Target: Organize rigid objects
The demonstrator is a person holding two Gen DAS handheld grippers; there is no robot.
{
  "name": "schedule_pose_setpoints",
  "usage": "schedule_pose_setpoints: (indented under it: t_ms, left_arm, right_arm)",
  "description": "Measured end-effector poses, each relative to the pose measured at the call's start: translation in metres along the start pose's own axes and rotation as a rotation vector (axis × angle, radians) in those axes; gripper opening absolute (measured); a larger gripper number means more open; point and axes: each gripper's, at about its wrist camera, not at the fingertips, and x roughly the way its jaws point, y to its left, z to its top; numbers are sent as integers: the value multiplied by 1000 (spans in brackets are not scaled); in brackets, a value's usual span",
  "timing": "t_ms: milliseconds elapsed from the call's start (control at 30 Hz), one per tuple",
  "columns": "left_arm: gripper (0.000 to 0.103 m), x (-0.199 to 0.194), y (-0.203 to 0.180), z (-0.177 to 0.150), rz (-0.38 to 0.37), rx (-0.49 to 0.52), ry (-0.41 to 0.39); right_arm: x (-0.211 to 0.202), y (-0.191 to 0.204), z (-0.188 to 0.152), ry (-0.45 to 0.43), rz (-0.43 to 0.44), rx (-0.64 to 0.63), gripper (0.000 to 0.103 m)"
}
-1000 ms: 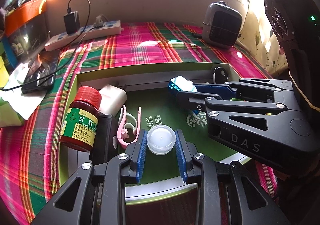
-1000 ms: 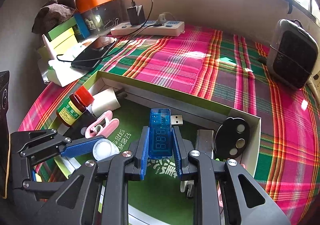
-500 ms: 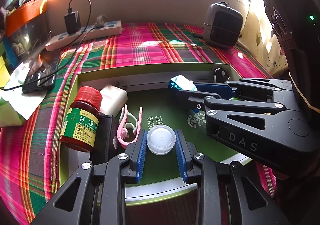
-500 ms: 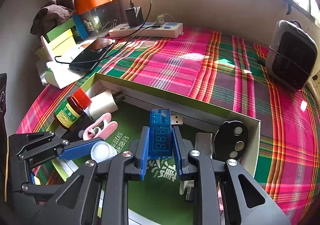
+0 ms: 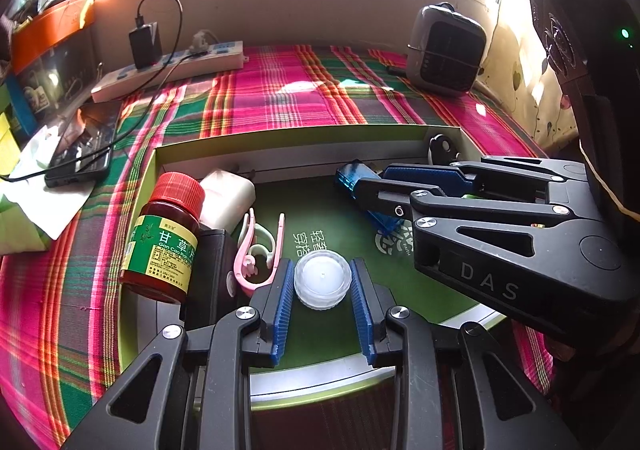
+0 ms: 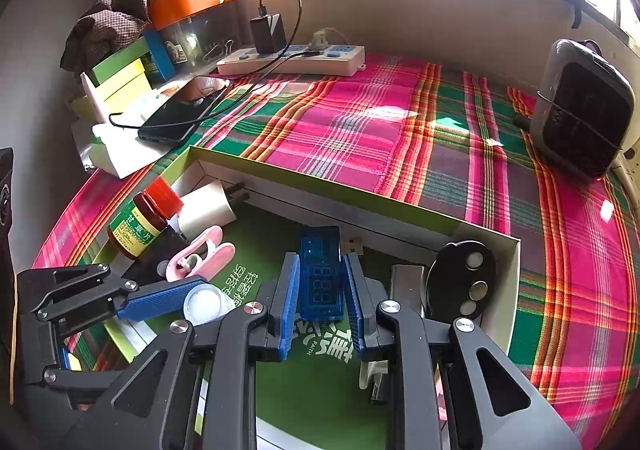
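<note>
Left gripper (image 5: 322,282) clamped on round plastic cap (image 5: 322,280): light, stiff, slippery-rimmed. Right gripper (image 6: 321,282) pinching blue USB tester (image 6: 321,274) by flat sides: light, rigid.

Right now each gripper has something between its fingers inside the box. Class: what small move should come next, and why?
Probably a short, straight lift of both. The left gripper is closed on the clear round lid, and the right gripper on the blue USB meter, both low over the green box floor, so lifting clears the pink clip before carrying.
</note>
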Motion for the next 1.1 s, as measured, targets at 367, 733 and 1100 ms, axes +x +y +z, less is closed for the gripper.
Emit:
schedule_pose_setpoints:
  t_ms: [367, 733, 1100]
  left_arm:
    - [32, -1, 0, -1, 2, 4, 1]
    - [36, -14, -3, -3, 26, 8, -35]
    - [38, -43, -7, -13, 47, -14, -78]
  right_arm:
    - [-4, 0, -2, -9, 4, 17, 25]
    - [-15, 1, -4, -33, -1, 32, 35]
    - [-51, 1, -17, -103, -20, 98, 37]
